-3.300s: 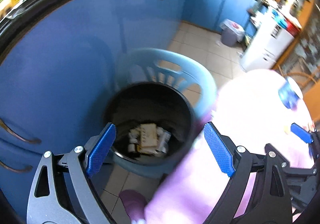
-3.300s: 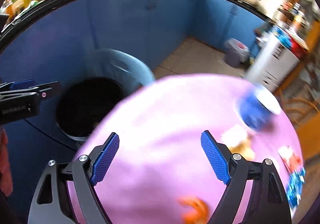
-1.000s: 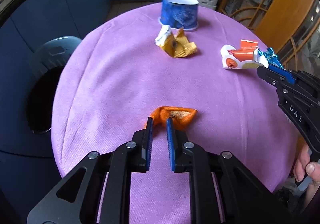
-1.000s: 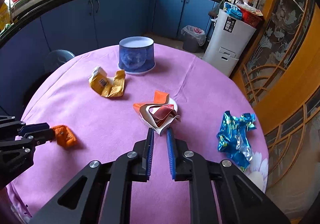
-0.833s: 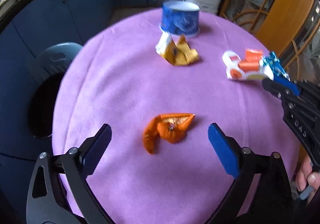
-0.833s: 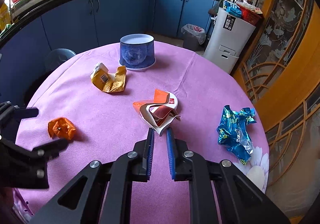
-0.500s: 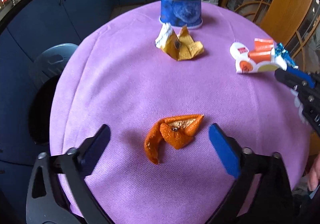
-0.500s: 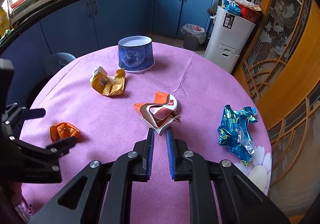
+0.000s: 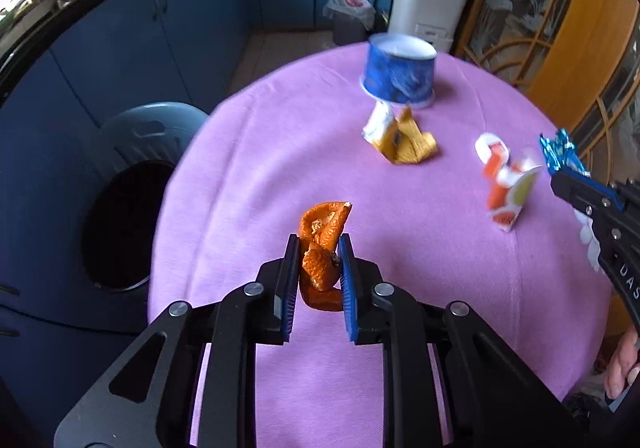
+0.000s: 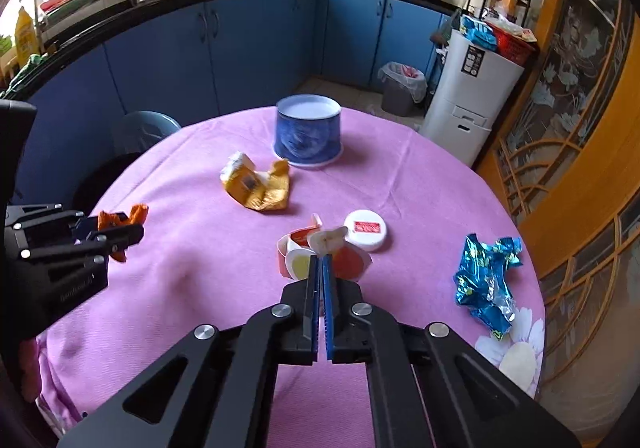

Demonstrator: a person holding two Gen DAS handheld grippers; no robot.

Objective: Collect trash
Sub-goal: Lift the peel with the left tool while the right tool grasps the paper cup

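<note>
An orange peel (image 9: 320, 264) sits pinched between the blue pads of my left gripper (image 9: 320, 244), whose jaws are closing on it, just above the purple tablecloth (image 9: 260, 167). In the right wrist view the same peel (image 10: 120, 219) shows in the left gripper (image 10: 128, 234). My right gripper (image 10: 320, 258) is shut on a flap of a crumpled white, orange and yellow carton (image 10: 348, 262), which is tilted up. From the left wrist view that carton (image 9: 506, 187) looks blurred beside the right gripper (image 9: 560, 177). A dark-lined trash bin (image 9: 120, 224) stands below the table's left edge.
On the cloth lie a white lid (image 10: 366, 230), a crumpled yellow carton (image 10: 260, 187), a blue tub (image 10: 308, 135) and a blue foil wrapper (image 10: 486, 284). A grey-blue plastic chair (image 9: 152, 127) stands behind the bin. Blue cabinets ring the room. A hand (image 9: 620, 364) shows at lower right.
My left jaws opened wide around the orange peel, then closed on it and raised it off the cloth. The right gripper has pulled the carton up, leaving a white lid on the table.
</note>
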